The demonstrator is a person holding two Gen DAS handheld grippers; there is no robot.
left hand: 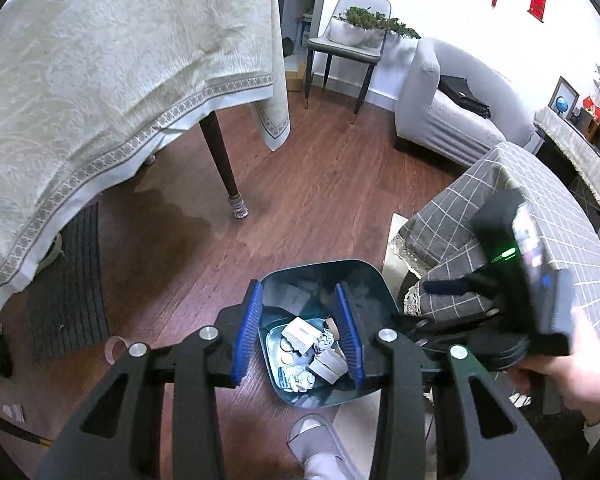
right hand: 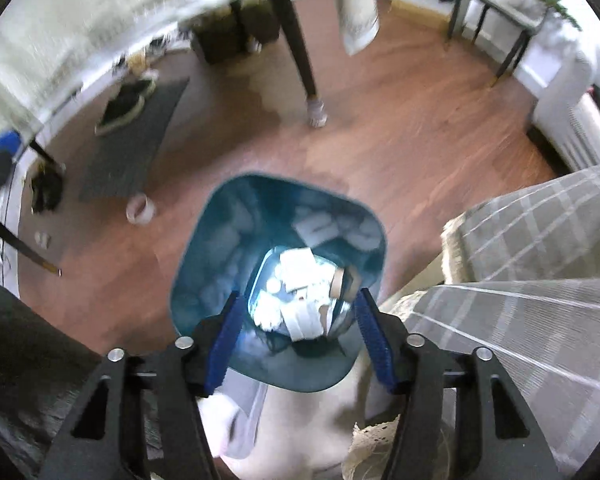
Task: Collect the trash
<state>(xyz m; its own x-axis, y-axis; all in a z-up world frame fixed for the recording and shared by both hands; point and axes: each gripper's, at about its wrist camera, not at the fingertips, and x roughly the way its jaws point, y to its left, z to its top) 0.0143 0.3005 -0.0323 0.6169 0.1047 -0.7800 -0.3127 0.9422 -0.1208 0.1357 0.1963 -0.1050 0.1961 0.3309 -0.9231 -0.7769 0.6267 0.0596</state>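
From the left wrist view, the left gripper (left hand: 300,334) hangs above a teal bin (left hand: 364,280) that stands on the wooden floor (left hand: 320,184), its blue-padded fingers (left hand: 248,332) set moderately apart with nothing between them. Down in the bin lie crumpled paper balls (left hand: 302,378), a small white box (left hand: 300,334) and other scraps of trash. To the right, a hand (left hand: 572,376) holds the right gripper's black body (left hand: 524,280), blurred, beside a seat draped in a grey checked cloth (left hand: 540,184). A table covered by a cream tablecloth (left hand: 120,80) fills the upper left, a chair (left hand: 352,44) and a grey sofa (left hand: 452,92) stand further back, and a slippered foot (left hand: 320,444) shows at the bottom edge. From the right wrist view, which is smeared by motion, the right gripper (right hand: 298,338) points steeply down over the same bin (right hand: 220,240), fingers (right hand: 374,340) parted and empty, framing the pile of white paper and cardboard (right hand: 300,296) at the bottom. A roll of tape (right hand: 140,209) lies on the floor left of the bin, near a dark mat (right hand: 136,140), and the checked cloth (right hand: 540,240) sits at the right.
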